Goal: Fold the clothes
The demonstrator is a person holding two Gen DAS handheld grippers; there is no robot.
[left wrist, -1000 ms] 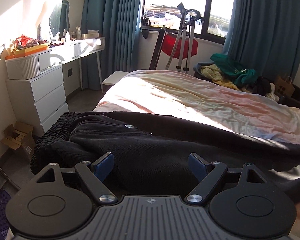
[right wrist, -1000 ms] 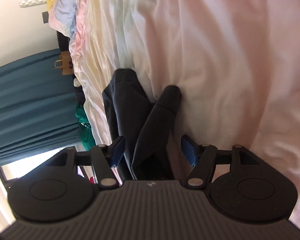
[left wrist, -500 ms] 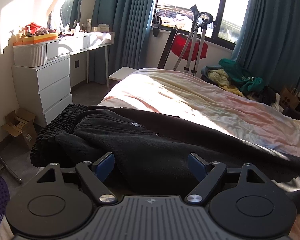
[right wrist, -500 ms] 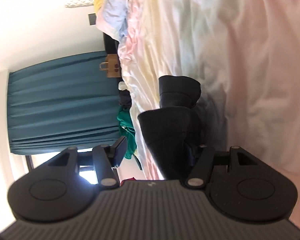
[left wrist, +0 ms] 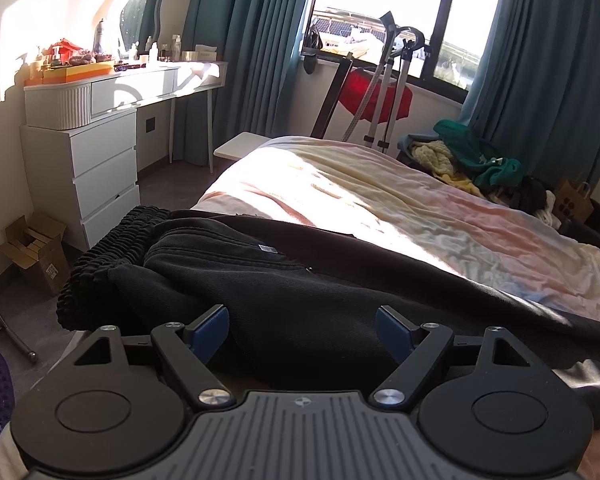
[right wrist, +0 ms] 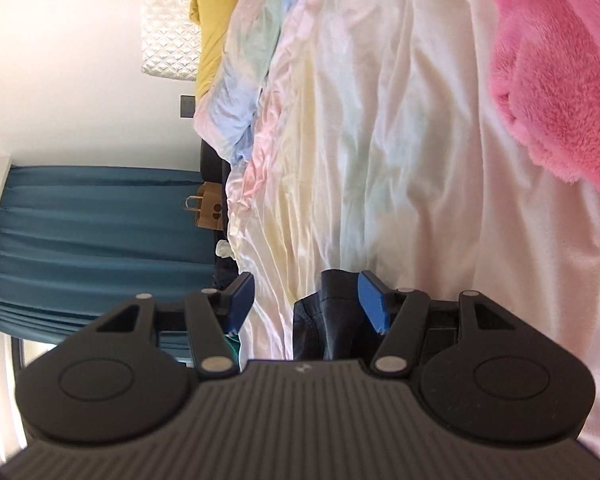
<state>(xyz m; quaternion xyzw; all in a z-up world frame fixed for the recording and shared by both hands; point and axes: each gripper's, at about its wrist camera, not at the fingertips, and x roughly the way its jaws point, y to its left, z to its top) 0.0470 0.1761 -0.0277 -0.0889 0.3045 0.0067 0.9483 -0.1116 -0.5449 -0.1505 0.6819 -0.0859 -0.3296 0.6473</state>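
The black trousers (left wrist: 300, 280) lie across the near end of the bed (left wrist: 380, 200), their ribbed waistband bunched at the bed's edge, ahead and to the left of the left gripper (left wrist: 302, 330). That gripper hangs low over the dark cloth with its jaws spread wide. The fabric fills the gap between the blue pads (left wrist: 210, 328), but neither pad presses on it, so the jaws hold nothing.

The right gripper (right wrist: 306, 300) is rolled onto its side, so the room looks tipped in its view. Its jaws stand partly apart. A dark fold of the trousers (right wrist: 332, 320) rises between them, close against the right-hand pad (right wrist: 372, 300), while the left-hand pad sits clear of the cloth with pale bedsheet showing in the gap. Whether that right pad actually bears on the fabric I cannot tell; the cloth is not pinched from both sides.

Beyond the right jaws the pastel sheet (right wrist: 360, 140) runs away in wrinkles, and a fluffy pink blanket (right wrist: 560, 80) lies off to their right. Far ahead of the left jaws a heap of clothes (left wrist: 472, 160) sits past the bed's far edge, under the teal curtains (left wrist: 548, 60).
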